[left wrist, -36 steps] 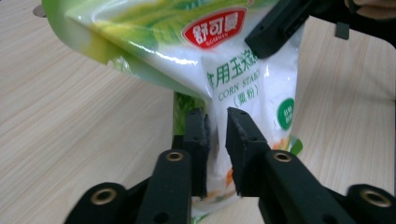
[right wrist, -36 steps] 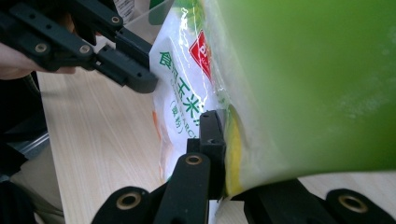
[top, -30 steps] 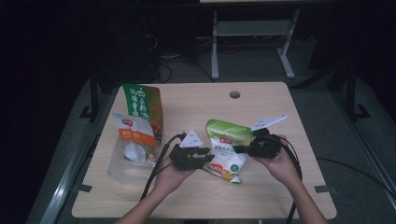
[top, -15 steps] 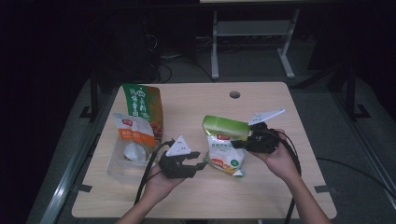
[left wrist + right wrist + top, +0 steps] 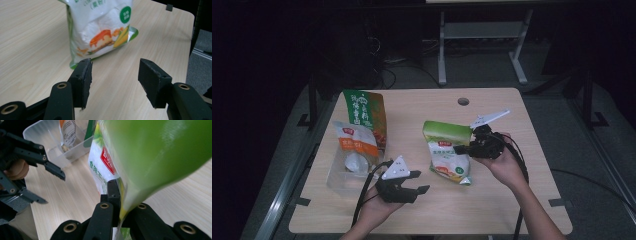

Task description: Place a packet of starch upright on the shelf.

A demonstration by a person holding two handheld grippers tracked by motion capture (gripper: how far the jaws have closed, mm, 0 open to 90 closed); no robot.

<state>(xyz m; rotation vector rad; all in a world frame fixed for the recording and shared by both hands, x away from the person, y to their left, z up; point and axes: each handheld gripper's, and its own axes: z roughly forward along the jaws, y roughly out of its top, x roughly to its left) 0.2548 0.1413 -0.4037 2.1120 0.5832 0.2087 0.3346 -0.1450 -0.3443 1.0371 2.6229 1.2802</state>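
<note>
- Two grippers are working over the wooden table (image 5: 512, 210); I'm running both from a distance.
- Right gripper (image 5: 464, 148) is sitting right of centre in the high view, jaws pressed together and pinching the edge of the green-and-white pouch (image 5: 447, 152).
- In the right gripper view I'm seeing that pouch (image 5: 150, 157) filling the upper right, its thin edge clamped between the black jaws at bottom centre.
- Pouch is standing tilted at the middle of the table, its bottom edge touching the wood.
- Left gripper (image 5: 419, 182) is hovering at lower centre of the high view, near the pouch but apart from it.
- Its jaws have just been opening and are standing spread, nothing between them; in the left gripper view (image 5: 113, 80) I'm looking past them at bare wood, with the pouch (image 5: 100, 32) at top centre.
- Clear plastic tub (image 5: 344, 172) is lying at left of the high view with an orange-and-white packet (image 5: 354, 145) in it.
- Green-and-orange bag (image 5: 364, 112) is lying just behind the tub, upper left.
</note>
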